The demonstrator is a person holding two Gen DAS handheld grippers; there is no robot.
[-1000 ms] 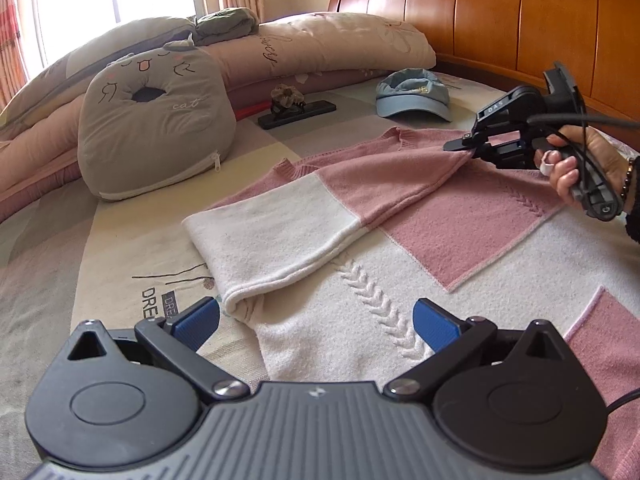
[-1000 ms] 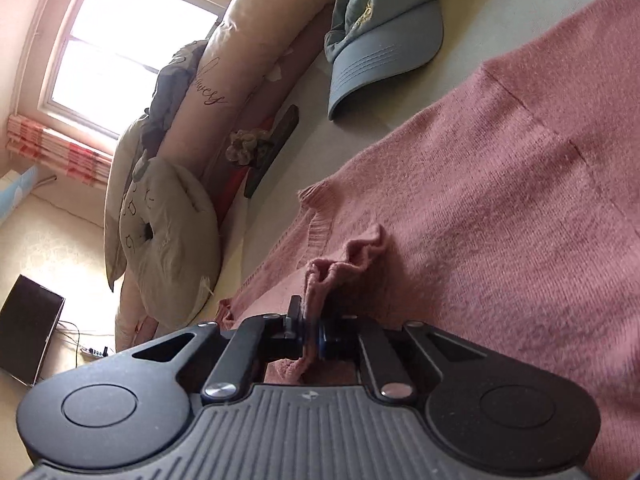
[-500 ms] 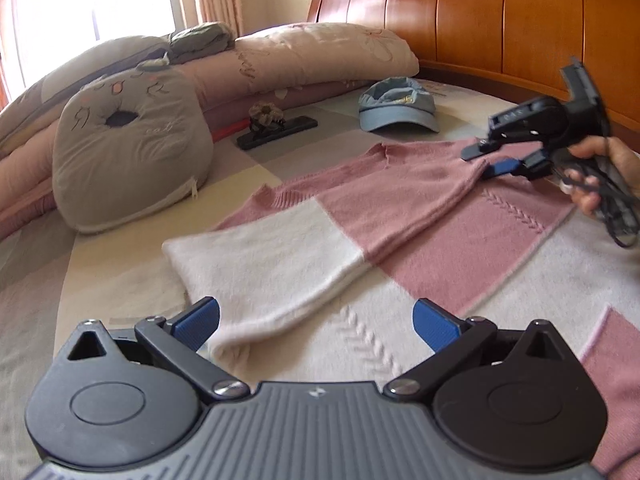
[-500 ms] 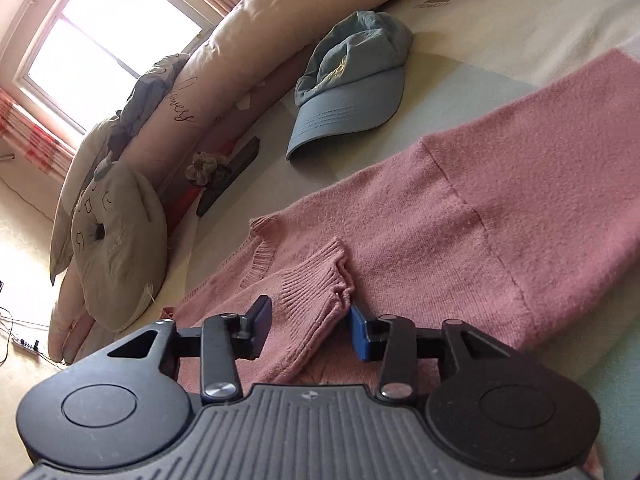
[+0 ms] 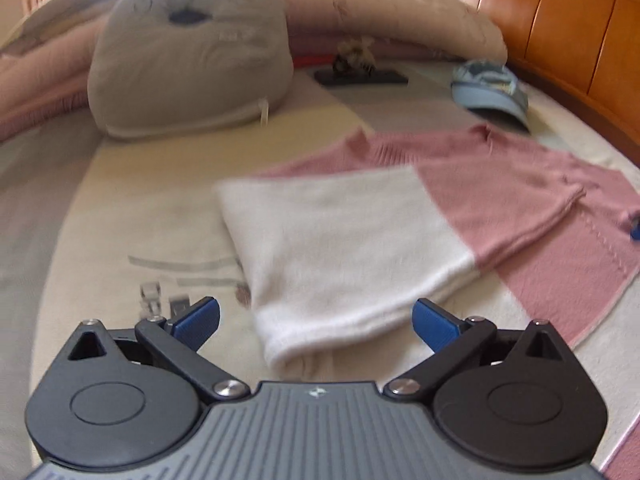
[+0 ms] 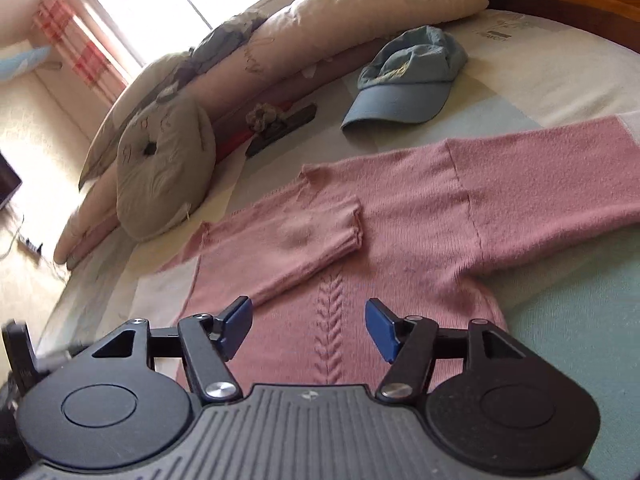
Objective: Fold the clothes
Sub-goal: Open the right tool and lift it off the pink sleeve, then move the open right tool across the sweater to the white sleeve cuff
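My left tongs (image 5: 316, 316) hang released above the folded white sleeve end, gripping nothing. My right tongs (image 6: 308, 326) are spread wide and empty over the pink sweater (image 6: 420, 240), which lies flat on the bed (image 6: 560, 320) with one sleeve (image 6: 316, 240) folded across its chest. Farther off lie a blue cap (image 6: 404, 80), then a grey cushion (image 6: 164, 172) and long pillows (image 6: 360, 12).

The left wrist view is motion-blurred throughout — print on the bedsheet (image 5: 160, 280) unreadable; the sweater (image 5: 500, 200) runs off the right edge; in the right wrist view its far sleeve (image 6: 560, 184) is cut off too.
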